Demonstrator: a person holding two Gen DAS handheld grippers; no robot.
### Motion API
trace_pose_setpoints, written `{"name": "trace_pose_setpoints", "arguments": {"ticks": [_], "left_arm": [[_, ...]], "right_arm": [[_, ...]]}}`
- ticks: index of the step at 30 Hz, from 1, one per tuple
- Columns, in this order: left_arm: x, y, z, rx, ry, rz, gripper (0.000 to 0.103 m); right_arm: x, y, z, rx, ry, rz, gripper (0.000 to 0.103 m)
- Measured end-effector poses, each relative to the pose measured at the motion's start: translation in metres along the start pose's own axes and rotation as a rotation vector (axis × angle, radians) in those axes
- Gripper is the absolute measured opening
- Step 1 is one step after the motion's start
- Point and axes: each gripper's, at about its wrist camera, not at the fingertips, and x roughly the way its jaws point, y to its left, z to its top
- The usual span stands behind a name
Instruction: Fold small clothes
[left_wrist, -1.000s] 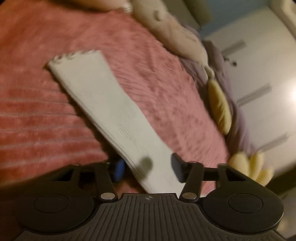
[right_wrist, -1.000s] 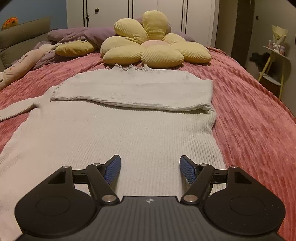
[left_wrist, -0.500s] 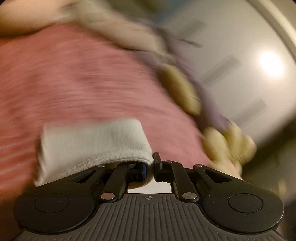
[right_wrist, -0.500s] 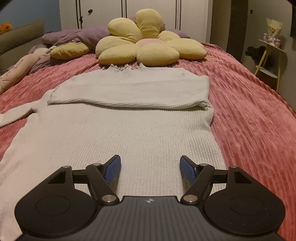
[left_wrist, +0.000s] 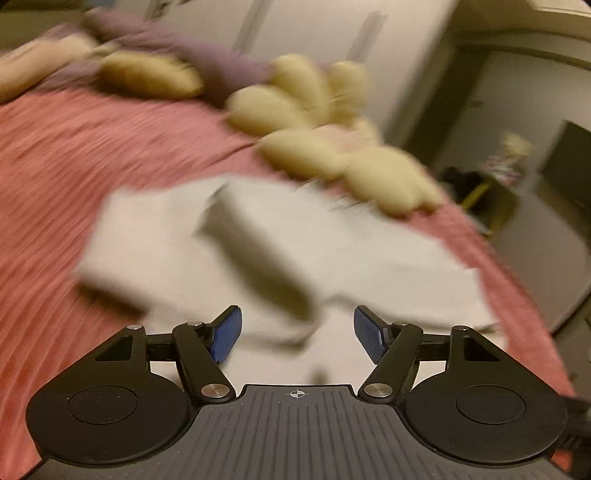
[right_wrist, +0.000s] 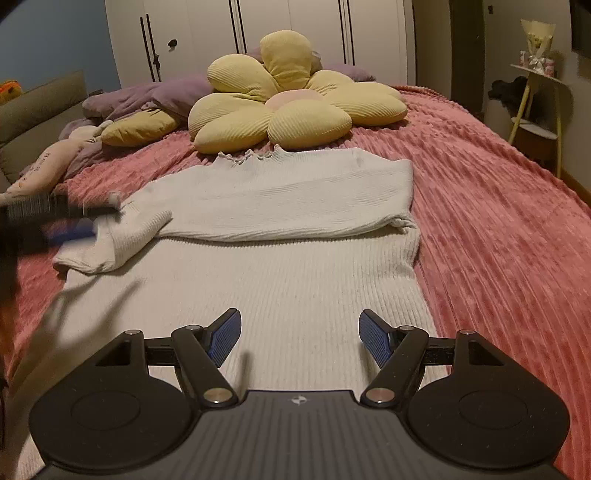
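Observation:
A white ribbed sweater (right_wrist: 280, 280) lies flat on the pink bed cover (right_wrist: 498, 229). Its right sleeve (right_wrist: 295, 195) is folded across the chest. Its left sleeve (right_wrist: 122, 240) lies in a loose fold at the sweater's left side. My left gripper (left_wrist: 297, 334) is open and empty above the sweater (left_wrist: 369, 243), and the left sleeve (left_wrist: 147, 251) shows blurred in front of it. That gripper also shows blurred in the right wrist view (right_wrist: 70, 221), just left of the sleeve. My right gripper (right_wrist: 299, 336) is open and empty over the sweater's lower body.
A yellow flower cushion (right_wrist: 288, 107) lies beyond the collar, with purple bedding (right_wrist: 147, 99) and a yellow pillow (right_wrist: 140, 127) to its left. White wardrobe doors (right_wrist: 258, 33) stand behind. A small side table (right_wrist: 535, 96) stands off the bed's right side.
My left gripper shut on the left sleeve, carried it in over the sweater's left side, then opened and let it go. My right gripper stayed open, shifting only slightly.

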Motion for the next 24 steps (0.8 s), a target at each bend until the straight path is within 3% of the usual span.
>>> {"name": "trace_pose_setpoints", "arguments": {"ticks": [2, 6, 8, 13, 16, 19, 20, 21, 24], "left_arm": [[-0.003, 0.018, -0.009, -0.021, 0.013, 0.062, 0.073], [-0.020, 0.035, -0.019, -0.026, -0.055, 0.060, 0.072], [-0.026, 0.031, -0.015, -0.015, -0.084, 0.085, 0.076], [-0.032, 0.039, -0.012, -0.017, -0.107, 0.166, 0.079], [-0.041, 0.049, -0.020, -0.043, -0.077, 0.192, 0.079], [-0.044, 0.054, -0.021, -0.075, -0.065, 0.164, 0.079], [-0.042, 0.054, -0.020, -0.064, -0.062, 0.164, 0.079], [-0.042, 0.053, -0.019, -0.050, -0.065, 0.166, 0.079], [-0.038, 0.051, -0.012, -0.023, -0.080, 0.163, 0.079]], "right_arm": [[0.008, 0.005, 0.006, 0.002, 0.006, 0.030, 0.071], [0.028, 0.042, 0.027, -0.071, -0.022, 0.109, 0.071], [0.041, 0.072, 0.041, -0.153, -0.043, 0.168, 0.071], [0.074, 0.145, 0.063, -0.368, -0.072, 0.194, 0.070], [0.100, 0.176, 0.066, -0.438, -0.035, 0.205, 0.052], [0.117, 0.192, 0.063, -0.467, -0.019, 0.190, 0.035], [0.119, 0.194, 0.061, -0.479, -0.021, 0.168, 0.014], [0.120, 0.191, 0.062, -0.463, -0.025, 0.153, 0.006], [0.100, 0.153, 0.071, -0.290, -0.115, 0.130, 0.006]]}}
